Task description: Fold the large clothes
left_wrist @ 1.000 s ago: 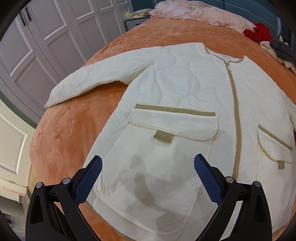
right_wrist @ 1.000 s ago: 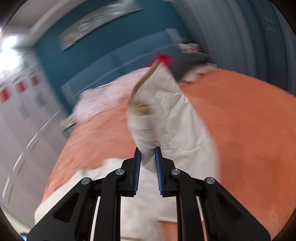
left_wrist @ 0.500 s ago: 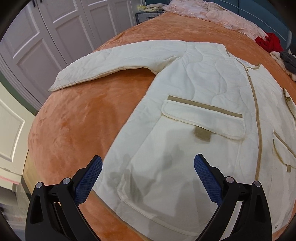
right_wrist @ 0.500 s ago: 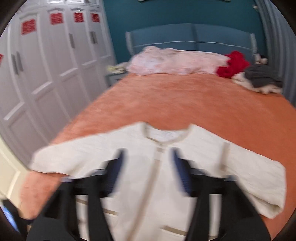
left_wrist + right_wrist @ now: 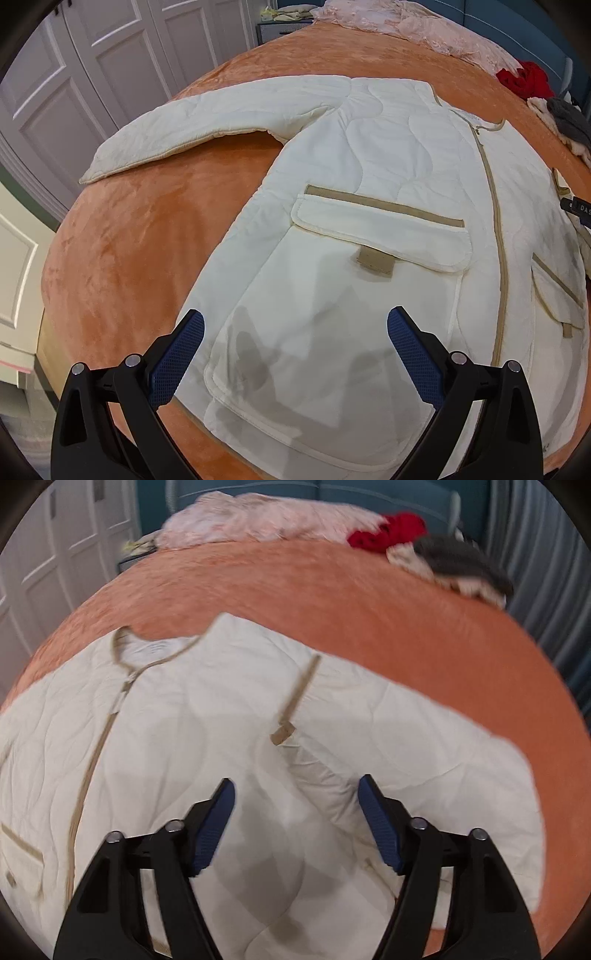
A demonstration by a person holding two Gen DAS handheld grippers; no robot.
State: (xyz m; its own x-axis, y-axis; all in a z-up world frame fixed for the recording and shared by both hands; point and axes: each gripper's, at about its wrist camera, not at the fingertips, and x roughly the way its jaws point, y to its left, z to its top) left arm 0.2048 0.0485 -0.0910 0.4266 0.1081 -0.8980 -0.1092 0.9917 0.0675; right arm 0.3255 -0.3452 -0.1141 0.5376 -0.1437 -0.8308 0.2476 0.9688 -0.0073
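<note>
The cream quilted jacket (image 5: 369,206) lies flat, front up, on the orange bed (image 5: 140,236). The left gripper (image 5: 295,343) hangs wide open above the jacket's hem, holding nothing. The right gripper (image 5: 295,808) has just been closing a little but stands open and empty over the jacket's folded sleeve (image 5: 424,775).

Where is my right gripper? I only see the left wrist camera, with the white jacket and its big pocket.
Observer: The right gripper hovers open over the jacket, on the other side of the zip. Its jaws have just been closing a little, with nothing pinched between them.
Operator: Where's the other sleeve?
Observer: That sleeve lies stretched out sideways on the orange blanket.
</note>
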